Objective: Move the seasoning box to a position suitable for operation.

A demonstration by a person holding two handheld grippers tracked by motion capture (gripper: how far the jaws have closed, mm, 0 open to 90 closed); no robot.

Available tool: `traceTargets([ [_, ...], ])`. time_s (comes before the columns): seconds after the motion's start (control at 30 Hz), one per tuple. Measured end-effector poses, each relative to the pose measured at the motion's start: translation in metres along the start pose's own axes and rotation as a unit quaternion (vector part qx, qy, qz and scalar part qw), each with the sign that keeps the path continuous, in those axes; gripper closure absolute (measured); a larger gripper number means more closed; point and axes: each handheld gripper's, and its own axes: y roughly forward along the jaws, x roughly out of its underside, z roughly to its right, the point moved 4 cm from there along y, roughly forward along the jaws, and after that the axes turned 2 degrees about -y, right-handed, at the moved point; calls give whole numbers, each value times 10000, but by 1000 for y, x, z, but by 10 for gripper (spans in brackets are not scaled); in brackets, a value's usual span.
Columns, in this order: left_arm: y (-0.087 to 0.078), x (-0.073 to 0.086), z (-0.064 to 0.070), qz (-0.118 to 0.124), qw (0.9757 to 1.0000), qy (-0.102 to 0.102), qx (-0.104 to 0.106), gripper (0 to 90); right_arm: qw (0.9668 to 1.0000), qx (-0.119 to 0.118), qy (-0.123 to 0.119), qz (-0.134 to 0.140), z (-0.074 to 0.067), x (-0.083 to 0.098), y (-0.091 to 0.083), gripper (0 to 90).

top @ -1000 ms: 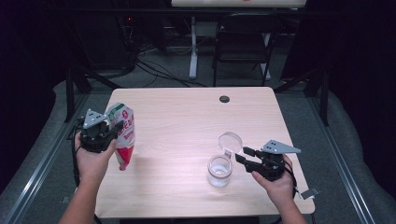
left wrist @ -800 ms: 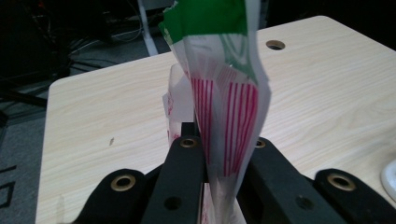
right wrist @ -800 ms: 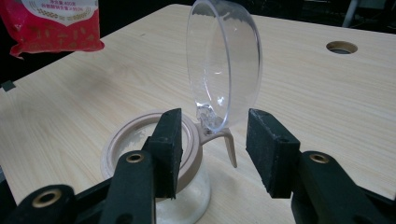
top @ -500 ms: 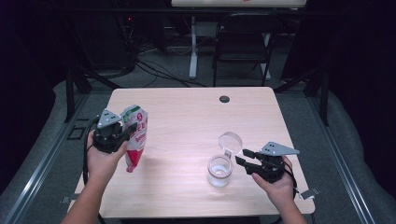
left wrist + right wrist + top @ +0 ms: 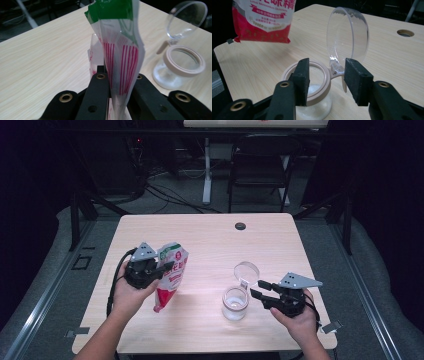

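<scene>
Two items in hand: our left gripper (image 5: 167, 266) clenches a red-and-white pouch (image 5: 171, 275) above the tabletop (image 5: 210, 237); our right gripper (image 5: 256, 289), released, flanks the open jar (image 5: 235, 303). Step: carrying pouch over. Next, we judge, tip it above the jar's mouth.

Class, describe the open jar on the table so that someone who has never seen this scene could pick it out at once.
Start at the light wooden table and look to its near right part. There a small clear jar with white powder at its bottom stands just in front of the right tool. Its pale rim and its round clear lid, hinged up and standing open, set it apart from the red and white pouch held at the left.
</scene>
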Motion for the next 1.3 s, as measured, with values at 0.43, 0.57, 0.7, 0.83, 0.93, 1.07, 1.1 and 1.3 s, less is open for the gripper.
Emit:
traceTargets([
  [0.43,33,1,39,-71,9963,503,687,900,9999,77,-103,54,-2,-7,-11,594],
  [0.57,38,10,47,-66,9951,517,846,900,9998,57,-157,62,-4,-10,-10,596],
  [0.7,34,18,52,-8,9935,596,972,900,9996,-27,-261,55,-8,-14,-8,581],
  [0.83,30,29,56,-32,9919,685,1072,897,9989,-172,-424,70,-17,-19,-3,570],
  [0.93,28,39,58,-54,9915,665,1118,895,9979,-297,-575,50,-26,-23,4,568],
  [1.07,29,51,62,-71,9907,605,1214,889,9965,-443,-706,-16,-37,-26,16,566],
  [1.1,29,54,62,-64,9907,579,1230,888,9962,-478,-723,-19,-39,-27,18,566],
  [1.3,32,66,67,67,9909,421,1278,882,9932,-758,-883,-99,-53,-32,36,568],
])
